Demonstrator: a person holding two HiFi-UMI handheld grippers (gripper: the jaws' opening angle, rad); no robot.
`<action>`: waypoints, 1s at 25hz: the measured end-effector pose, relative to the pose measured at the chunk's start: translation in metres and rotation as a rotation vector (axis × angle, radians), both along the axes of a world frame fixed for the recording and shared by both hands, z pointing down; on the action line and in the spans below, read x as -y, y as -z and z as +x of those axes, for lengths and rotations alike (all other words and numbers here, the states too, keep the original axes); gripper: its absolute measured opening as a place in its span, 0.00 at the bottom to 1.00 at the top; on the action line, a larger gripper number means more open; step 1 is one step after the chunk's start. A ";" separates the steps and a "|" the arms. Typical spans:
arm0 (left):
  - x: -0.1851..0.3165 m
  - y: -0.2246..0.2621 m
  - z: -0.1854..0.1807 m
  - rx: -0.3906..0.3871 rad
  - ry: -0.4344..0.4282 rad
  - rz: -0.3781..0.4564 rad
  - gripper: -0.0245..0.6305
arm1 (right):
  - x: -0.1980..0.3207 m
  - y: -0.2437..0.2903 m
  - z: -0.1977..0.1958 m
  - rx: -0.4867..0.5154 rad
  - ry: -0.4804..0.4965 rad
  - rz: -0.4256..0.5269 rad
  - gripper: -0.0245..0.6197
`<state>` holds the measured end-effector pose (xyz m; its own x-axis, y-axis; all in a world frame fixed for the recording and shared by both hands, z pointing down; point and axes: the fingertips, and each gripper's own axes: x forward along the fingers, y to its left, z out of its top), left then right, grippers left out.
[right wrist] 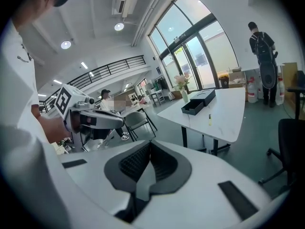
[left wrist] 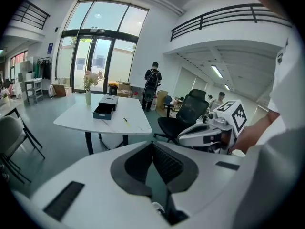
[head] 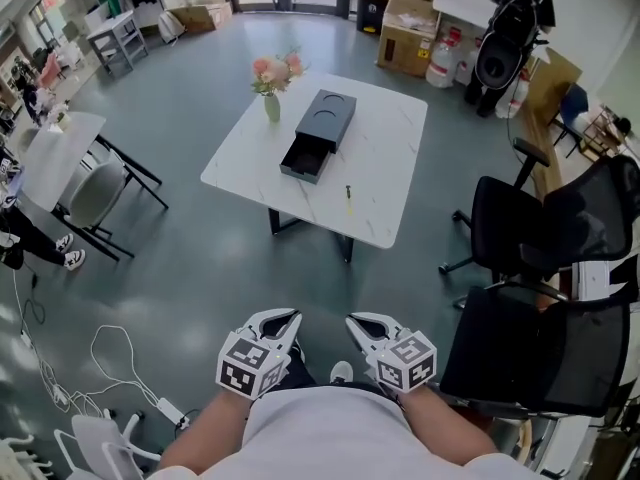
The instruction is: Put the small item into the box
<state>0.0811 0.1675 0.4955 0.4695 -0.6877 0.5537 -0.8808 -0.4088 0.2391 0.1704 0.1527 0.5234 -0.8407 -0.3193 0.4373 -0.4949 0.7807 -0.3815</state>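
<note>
A dark box (head: 318, 132) with its drawer pulled open lies on the white table (head: 390, 118). The small item (head: 348, 194), thin and yellowish, lies on the tabletop just in front of the box. Both grippers are low in the head view, close to the person's body and far from the table. My left gripper (head: 285, 320) and right gripper (head: 362, 322) are shut with nothing in them. The left gripper view shows the box (left wrist: 106, 107) and small item (left wrist: 126, 120) beyond my left gripper (left wrist: 152, 147). The right gripper view shows the box (right wrist: 198, 102) and small item (right wrist: 209, 120) past my right gripper (right wrist: 150, 144).
A vase of flowers (head: 272, 83) stands at the table's far left corner. Black office chairs (head: 540, 268) crowd the right side. A folding chair and table (head: 85, 173) stand at left, cables (head: 110, 358) trail on the floor, and a person with a backpack (head: 515, 13) is at the back.
</note>
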 end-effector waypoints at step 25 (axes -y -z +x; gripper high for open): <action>0.156 -0.005 -0.161 -0.023 -0.175 0.004 0.06 | 0.135 -0.005 -0.138 -0.127 -0.180 -0.017 0.06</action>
